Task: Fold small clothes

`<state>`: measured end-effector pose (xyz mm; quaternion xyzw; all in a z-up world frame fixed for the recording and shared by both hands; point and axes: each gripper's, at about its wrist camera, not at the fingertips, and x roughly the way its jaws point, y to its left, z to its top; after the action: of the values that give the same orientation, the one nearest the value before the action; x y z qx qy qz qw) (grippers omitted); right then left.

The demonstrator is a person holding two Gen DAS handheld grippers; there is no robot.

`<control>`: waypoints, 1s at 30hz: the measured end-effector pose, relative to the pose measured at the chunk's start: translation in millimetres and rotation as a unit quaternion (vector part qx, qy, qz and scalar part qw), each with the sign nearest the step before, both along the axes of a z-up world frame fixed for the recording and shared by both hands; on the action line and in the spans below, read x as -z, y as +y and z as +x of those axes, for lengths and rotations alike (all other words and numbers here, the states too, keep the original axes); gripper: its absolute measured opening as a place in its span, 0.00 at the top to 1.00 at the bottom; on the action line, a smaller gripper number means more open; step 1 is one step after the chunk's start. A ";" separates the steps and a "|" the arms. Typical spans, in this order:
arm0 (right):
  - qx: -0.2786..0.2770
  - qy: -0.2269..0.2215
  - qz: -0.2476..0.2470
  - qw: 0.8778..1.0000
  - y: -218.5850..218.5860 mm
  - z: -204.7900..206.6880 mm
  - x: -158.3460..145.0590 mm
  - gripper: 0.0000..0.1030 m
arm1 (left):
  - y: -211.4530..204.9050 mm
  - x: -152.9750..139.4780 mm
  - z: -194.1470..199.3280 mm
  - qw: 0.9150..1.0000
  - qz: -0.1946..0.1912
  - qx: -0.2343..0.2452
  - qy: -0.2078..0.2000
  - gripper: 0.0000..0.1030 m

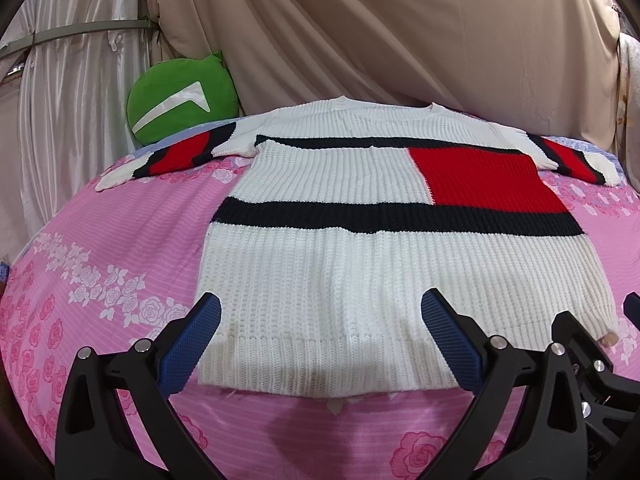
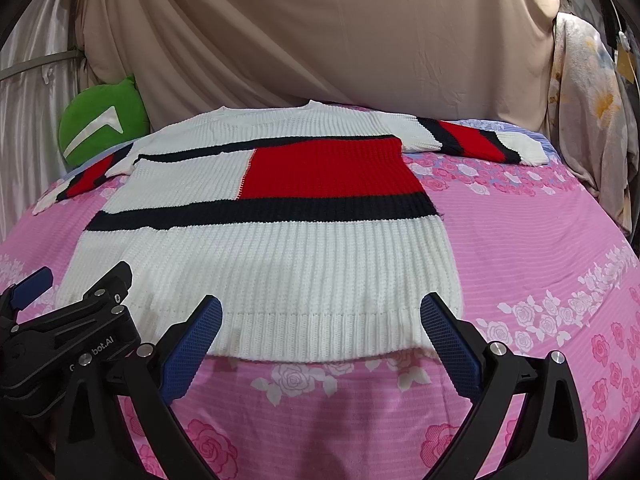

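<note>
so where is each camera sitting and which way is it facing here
Left wrist: on the left gripper at the bed's near edge, facing the sweater hem's left part; its open blue fingers show, the right gripper at the right edge.
Right wrist: on the right gripper, facing the hem's right part; its open fingers show, the left gripper at lower left.
Shared: sweater, pink bedsheet, green cushion, beige curtain.

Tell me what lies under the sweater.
The sweater lies spread flat on a pink rose-print bedsheet, which shows all around it. Whether anything else sits beneath the knit cannot be seen, as it covers that patch.
</note>
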<state>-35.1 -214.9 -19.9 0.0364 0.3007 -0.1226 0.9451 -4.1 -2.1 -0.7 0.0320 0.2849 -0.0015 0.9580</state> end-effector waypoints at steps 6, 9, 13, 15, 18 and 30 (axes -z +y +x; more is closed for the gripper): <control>0.000 0.000 0.001 1.000 -0.3 -0.1 0.1 0.05 | 1.0 0.2 1.0 1.000 0.001 0.000 0.001 0.05; 0.000 0.000 0.001 1.000 -0.4 0.0 -0.1 0.05 | 0.8 -0.1 1.2 1.000 0.001 0.000 0.001 0.05; 0.000 0.000 0.001 1.000 -0.5 -0.2 -0.2 0.05 | 1.2 -0.2 0.9 1.000 0.001 0.000 0.000 0.05; 0.000 0.000 0.001 1.000 -0.6 -0.1 -0.5 0.05 | 1.1 -0.4 1.1 1.000 0.001 0.000 0.001 0.05; 0.000 0.000 0.001 1.000 -0.6 -0.2 -0.6 0.05 | 0.8 -0.7 1.1 1.000 0.001 0.000 0.001 0.05; 0.000 0.000 0.001 1.000 -0.9 -0.5 -0.4 0.05 | 1.2 -0.5 0.7 1.000 0.002 0.000 0.001 0.05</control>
<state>-35.6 -215.8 -19.5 0.0375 0.3008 -0.1221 0.9451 -3.4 -0.9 -0.2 0.0337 0.2855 -0.0012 0.9578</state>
